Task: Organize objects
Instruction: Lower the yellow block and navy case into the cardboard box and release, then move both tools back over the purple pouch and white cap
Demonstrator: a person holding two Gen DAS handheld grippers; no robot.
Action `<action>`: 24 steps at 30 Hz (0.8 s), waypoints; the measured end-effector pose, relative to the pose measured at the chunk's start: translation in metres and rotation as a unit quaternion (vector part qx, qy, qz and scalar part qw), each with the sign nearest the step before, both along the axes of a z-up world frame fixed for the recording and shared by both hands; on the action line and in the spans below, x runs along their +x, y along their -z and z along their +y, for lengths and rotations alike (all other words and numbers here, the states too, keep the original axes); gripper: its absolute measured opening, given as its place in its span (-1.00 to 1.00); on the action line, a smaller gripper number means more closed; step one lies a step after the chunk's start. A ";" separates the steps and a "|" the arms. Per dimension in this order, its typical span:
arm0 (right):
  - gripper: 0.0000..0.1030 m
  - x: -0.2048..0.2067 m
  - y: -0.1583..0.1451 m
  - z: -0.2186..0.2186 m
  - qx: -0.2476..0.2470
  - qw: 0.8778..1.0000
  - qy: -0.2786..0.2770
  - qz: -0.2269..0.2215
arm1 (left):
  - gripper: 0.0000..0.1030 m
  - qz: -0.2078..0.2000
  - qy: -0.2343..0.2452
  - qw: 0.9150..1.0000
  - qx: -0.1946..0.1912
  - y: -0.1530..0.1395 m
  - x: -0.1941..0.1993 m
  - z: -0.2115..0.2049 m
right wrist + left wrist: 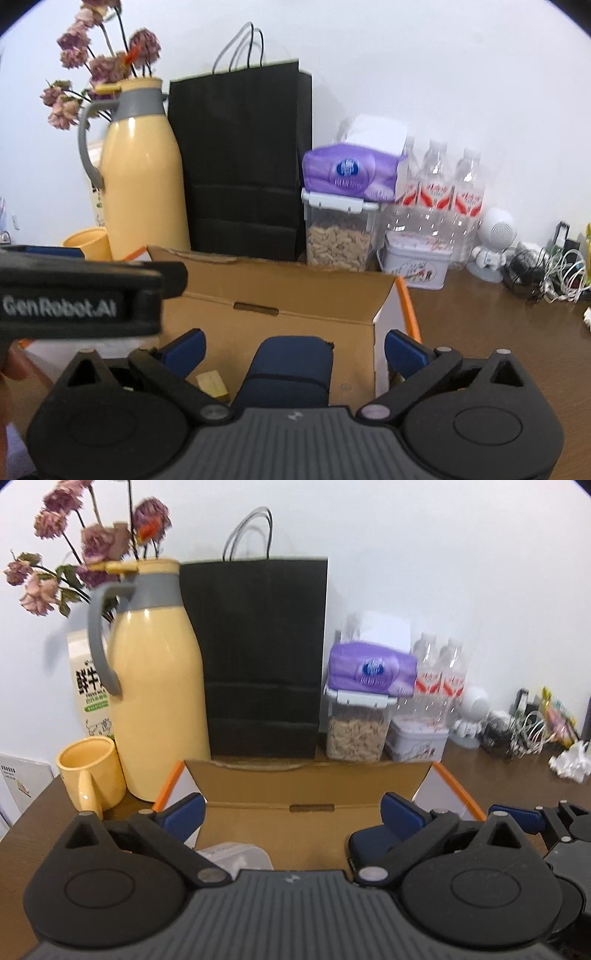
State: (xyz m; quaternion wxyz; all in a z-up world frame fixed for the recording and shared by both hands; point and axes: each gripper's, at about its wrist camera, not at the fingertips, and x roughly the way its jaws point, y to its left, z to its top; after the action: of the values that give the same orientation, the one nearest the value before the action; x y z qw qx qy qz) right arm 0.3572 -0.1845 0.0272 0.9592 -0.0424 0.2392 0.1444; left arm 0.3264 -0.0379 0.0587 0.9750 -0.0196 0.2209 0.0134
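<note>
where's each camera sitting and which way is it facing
Left wrist: on the left hand-held gripper, looking forward and slightly down into the cardboard box; its open blue fingers show, and the right hand-held gripper at the right edge.
Right wrist: on the right hand-held gripper, over the same box and a blue case; the left hand-held gripper crosses at left.
Shared: box, yellow jug, black bag.

Each handheld gripper had a ribbed grey housing flanked by two round black discs, with black linkage arms pinned by silver rivets. The left gripper (293, 812) and the right gripper (295, 349) carried blue finger pads (190, 349). One black body bore white "GenRobot.AI" lettering (61, 306).
</note>
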 end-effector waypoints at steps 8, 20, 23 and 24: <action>1.00 -0.049 -0.027 -0.006 0.004 0.999 -0.016 -0.043 | 1.00 -0.029 0.002 0.999 -0.022 -0.025 -0.048 0.013; 1.00 -0.132 -0.030 -0.021 0.009 0.998 -0.022 -0.059 | 1.00 -0.034 -0.009 0.999 -0.004 -0.040 -0.114 0.034; 1.00 -0.148 -0.026 -0.026 0.010 0.998 -0.021 -0.054 | 1.00 -0.029 -0.013 0.999 0.010 -0.036 -0.129 0.040; 1.00 -0.153 -0.024 -0.028 0.009 0.998 -0.021 -0.053 | 1.00 -0.026 -0.015 0.999 0.014 -0.034 -0.134 0.041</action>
State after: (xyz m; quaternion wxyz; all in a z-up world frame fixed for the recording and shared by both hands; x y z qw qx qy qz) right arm 0.2037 -0.2126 0.0517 0.9677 -0.0463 0.1860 0.1640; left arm 0.1927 0.0036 0.0928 0.9802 -0.0091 0.1952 0.0307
